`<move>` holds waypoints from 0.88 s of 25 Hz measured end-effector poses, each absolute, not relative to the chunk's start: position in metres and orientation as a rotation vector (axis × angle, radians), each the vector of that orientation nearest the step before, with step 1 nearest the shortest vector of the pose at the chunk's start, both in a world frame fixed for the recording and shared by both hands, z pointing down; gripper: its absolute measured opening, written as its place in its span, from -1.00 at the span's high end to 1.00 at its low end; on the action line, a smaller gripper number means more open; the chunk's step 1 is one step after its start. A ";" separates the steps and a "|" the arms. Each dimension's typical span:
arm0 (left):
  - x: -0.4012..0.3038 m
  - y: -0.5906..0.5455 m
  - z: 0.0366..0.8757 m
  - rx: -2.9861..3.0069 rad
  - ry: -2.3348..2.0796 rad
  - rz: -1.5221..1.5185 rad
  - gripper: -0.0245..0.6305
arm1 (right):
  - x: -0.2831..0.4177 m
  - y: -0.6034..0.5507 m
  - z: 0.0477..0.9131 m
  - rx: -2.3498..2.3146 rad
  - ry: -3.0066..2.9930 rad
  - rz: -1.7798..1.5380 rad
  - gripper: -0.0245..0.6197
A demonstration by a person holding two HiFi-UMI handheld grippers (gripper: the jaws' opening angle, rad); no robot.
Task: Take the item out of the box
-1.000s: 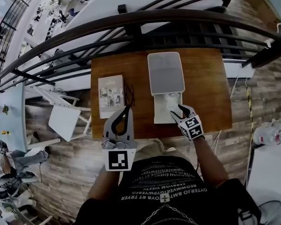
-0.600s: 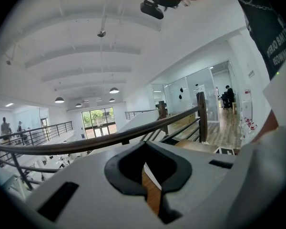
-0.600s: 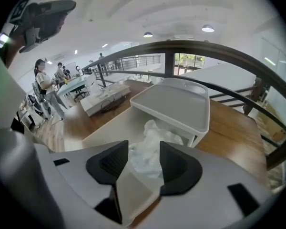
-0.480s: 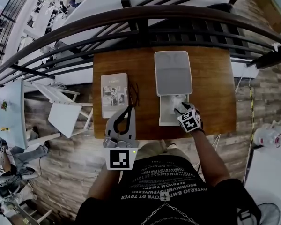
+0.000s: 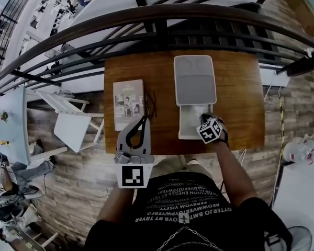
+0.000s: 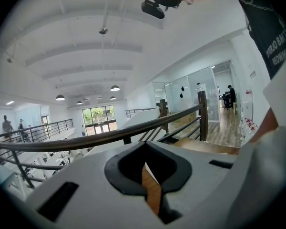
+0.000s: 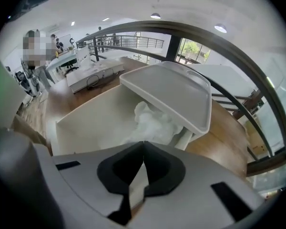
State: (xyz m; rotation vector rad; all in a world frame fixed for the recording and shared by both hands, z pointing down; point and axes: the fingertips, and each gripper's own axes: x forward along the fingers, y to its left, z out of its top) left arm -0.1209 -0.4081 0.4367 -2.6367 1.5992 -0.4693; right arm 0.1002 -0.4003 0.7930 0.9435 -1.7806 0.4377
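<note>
**Right gripper dips into the box and clamps shut**

Nearest, lower left of centre in the head view, the left gripper (image 5: 144, 120) hangs over the near edge of the surface (image 5: 235, 103). It is clenched on nothing, sits much where it was a second ago, and plays no part yet. Right of centre, the right gripper (image 7: 143, 146) was poised a second ago with its jaws spread wide above the box (image 5: 182, 125). Now it points steeply down inside, and its jaws have just closed tight. Their tips meet at the edge of the item (image 7: 155, 120), a crumpled white bundle lying in the box beneath the tilted-open lid (image 5: 194, 80). I cannot tell whether a fold of it is pinched, so the grasp looks attempted rather than proven, and the item is not yet out. Left of the box lies a booklet (image 5: 129, 102), and beyond the surface runs a dark railing (image 5: 157, 17)
</note>
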 end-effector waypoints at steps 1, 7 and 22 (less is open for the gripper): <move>-0.120 -0.406 0.437 -2.643 1.609 -0.460 0.91 | 0.100 -0.401 0.793 0.937 -1.786 0.441 0.92; -0.111 -0.388 0.429 -2.622 1.584 -0.480 0.91 | 0.104 -0.393 0.776 0.971 -1.867 0.504 0.93; -0.082 -0.339 0.406 -2.620 1.616 -0.389 0.91 | 0.100 -0.349 0.694 1.021 -2.123 0.524 0.93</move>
